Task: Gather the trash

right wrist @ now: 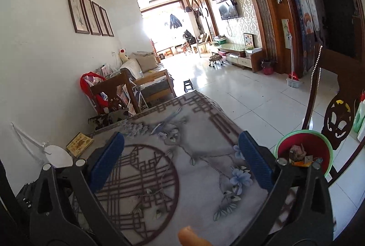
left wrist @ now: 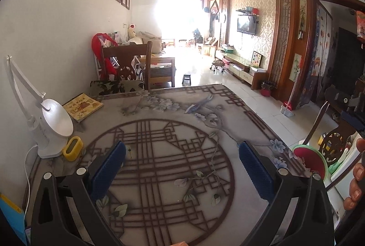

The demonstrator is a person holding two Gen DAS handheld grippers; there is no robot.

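A red bin with a green rim stands off the table's right edge, with several scraps of trash inside; its rim also shows in the left wrist view. My left gripper is open and empty above the patterned table. My right gripper is open and empty above the table, the bin just right of its right finger. No loose trash shows on the table.
A white desk lamp, a yellow block and a yellow book sit at the table's left. Wooden chairs stand at the far end and on the right. Tiled floor lies beyond.
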